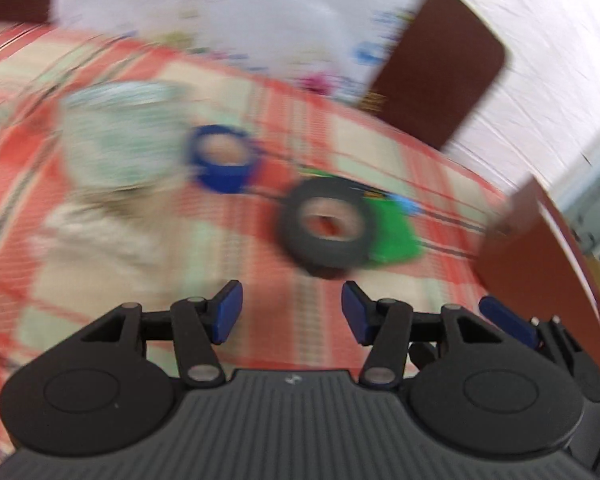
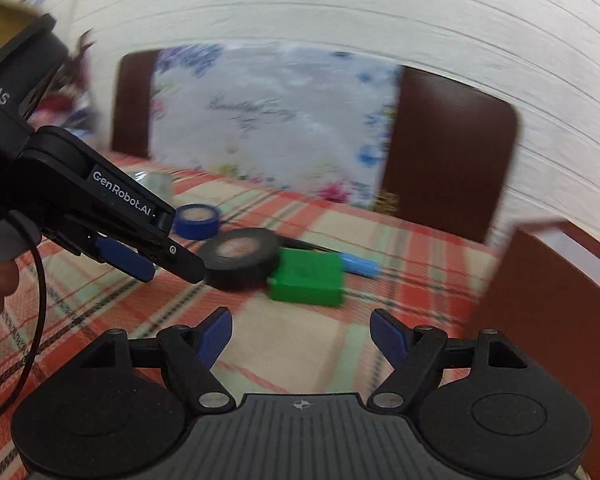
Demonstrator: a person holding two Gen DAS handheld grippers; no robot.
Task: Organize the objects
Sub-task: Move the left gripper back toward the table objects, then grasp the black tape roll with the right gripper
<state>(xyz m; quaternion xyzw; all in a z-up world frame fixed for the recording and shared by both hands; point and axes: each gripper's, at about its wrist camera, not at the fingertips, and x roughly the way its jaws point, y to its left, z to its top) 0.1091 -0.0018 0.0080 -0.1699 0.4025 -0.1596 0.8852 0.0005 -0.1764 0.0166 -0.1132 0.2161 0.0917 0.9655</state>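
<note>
A black tape roll point(image 1: 326, 226) lies on the checked tablecloth point(image 1: 300, 312), just ahead of my open, empty left gripper point(image 1: 292, 312). A green block point(image 1: 396, 236) touches its right side, with a light blue marker point(image 1: 406, 204) behind. A blue tape roll point(image 1: 222, 160) lies farther left. In the right wrist view my open, empty right gripper point(image 2: 300, 338) hovers short of the green block point(image 2: 306, 278). The black roll point(image 2: 242, 258), blue roll point(image 2: 196, 220) and marker point(image 2: 360, 266) show there. The left gripper point(image 2: 164, 266) reaches in from the left, close to the black roll.
A blurred pale glass-like object point(image 1: 116, 140) and a whitish cloth point(image 1: 100, 236) lie left of the blue roll. Brown chair backs point(image 1: 440, 80) point(image 2: 452, 152) stand behind the table, with a floral sheet point(image 2: 276, 120) between them. Another brown chair point(image 2: 548, 340) is near right.
</note>
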